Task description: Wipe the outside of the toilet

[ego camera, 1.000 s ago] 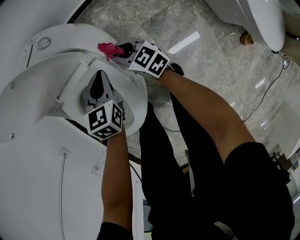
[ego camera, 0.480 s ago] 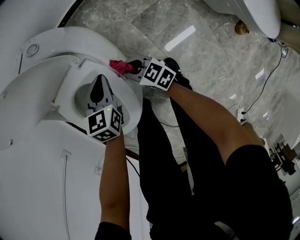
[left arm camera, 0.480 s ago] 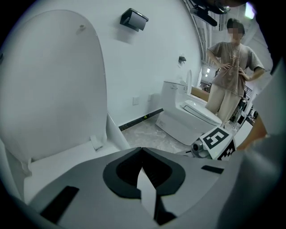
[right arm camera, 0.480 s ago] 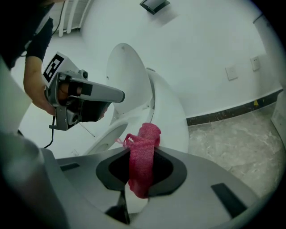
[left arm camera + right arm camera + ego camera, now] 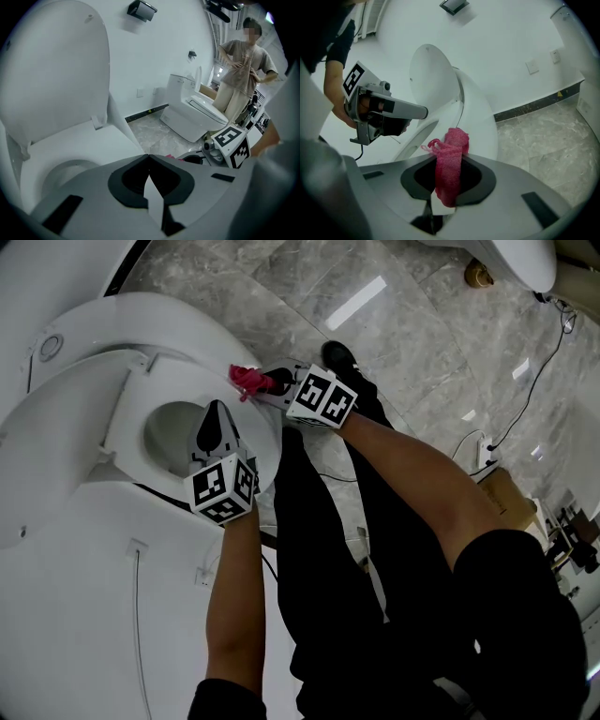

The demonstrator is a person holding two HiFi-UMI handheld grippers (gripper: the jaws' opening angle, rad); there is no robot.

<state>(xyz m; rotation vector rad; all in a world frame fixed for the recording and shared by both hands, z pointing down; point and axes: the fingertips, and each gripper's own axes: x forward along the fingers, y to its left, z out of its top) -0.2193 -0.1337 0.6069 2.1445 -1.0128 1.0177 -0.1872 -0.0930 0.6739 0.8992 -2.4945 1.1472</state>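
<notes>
Right gripper (image 5: 268,383) is clenched on a pink knitted cloth (image 5: 246,380). The cloth bunches out past the jaw tips, at the outer edge of the white ceramic toilet's (image 5: 164,320) rim. Left gripper (image 5: 214,424) has its jaws pressed together with nothing between them, and hangs over the toilet's bowl opening. Toilet lid is raised. Grey marbled floor tiles (image 5: 403,324) lie beside the toilet.

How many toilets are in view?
2. One white ceramic toilet with raised lid, nearest the camera; a second white toilet farther off by the wall. More may be hidden.
</notes>
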